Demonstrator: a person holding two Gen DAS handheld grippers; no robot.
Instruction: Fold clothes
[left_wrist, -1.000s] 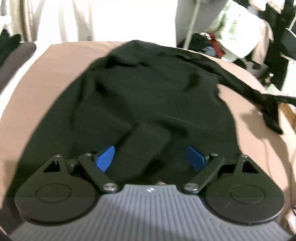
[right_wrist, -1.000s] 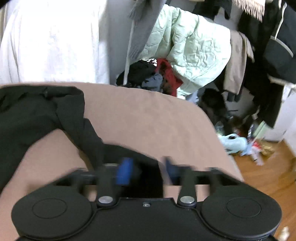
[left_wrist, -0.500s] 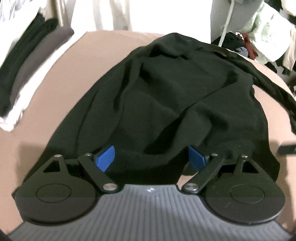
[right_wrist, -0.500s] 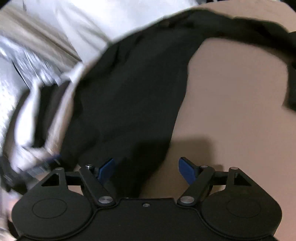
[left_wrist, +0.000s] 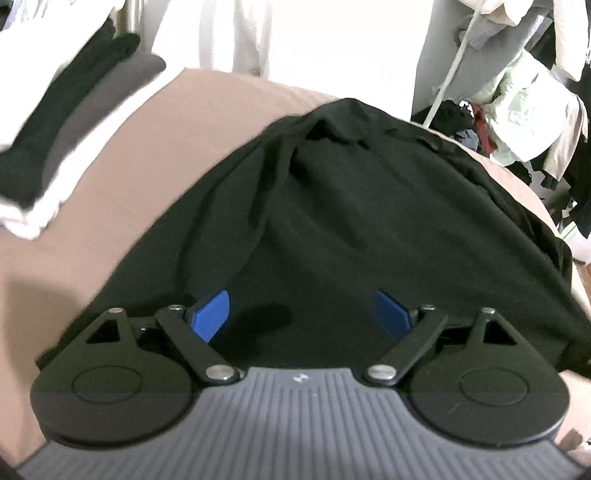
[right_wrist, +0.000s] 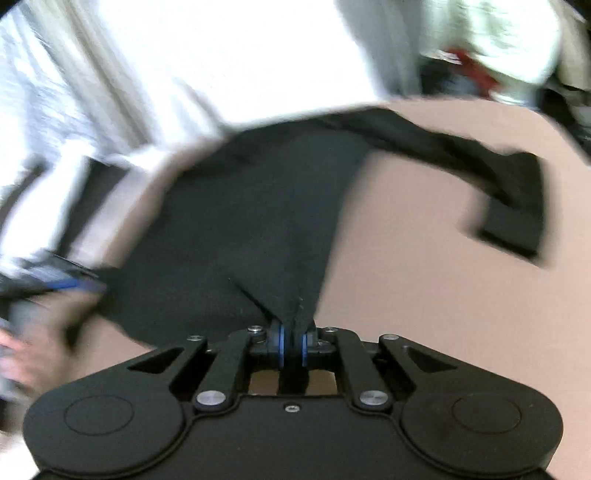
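A black long-sleeved garment (left_wrist: 369, 221) lies spread on a brown bed cover (left_wrist: 166, 147). My left gripper (left_wrist: 301, 314) hovers over its near hem with the blue pads wide apart and nothing pinched between them. In the right wrist view my right gripper (right_wrist: 293, 332) is closing its jaws, and the pads press on a bunched corner of the garment's (right_wrist: 240, 221) near edge. One sleeve (right_wrist: 513, 206) trails off to the right on the cover. The left gripper (right_wrist: 55, 284) and the hand holding it show blurred at the left edge.
A stack of folded dark and grey clothes (left_wrist: 66, 129) on white cloth sits at the left of the bed. White curtains (left_wrist: 229, 33) hang behind. A heap of clothes and a pale jacket (left_wrist: 517, 110) stand off the far right corner. Bare brown cover (right_wrist: 443, 295) lies right of the garment.
My right gripper swung from the sleeve side across to the garment's near corner and closed on it. The left gripper shifted along the hem and stayed open.
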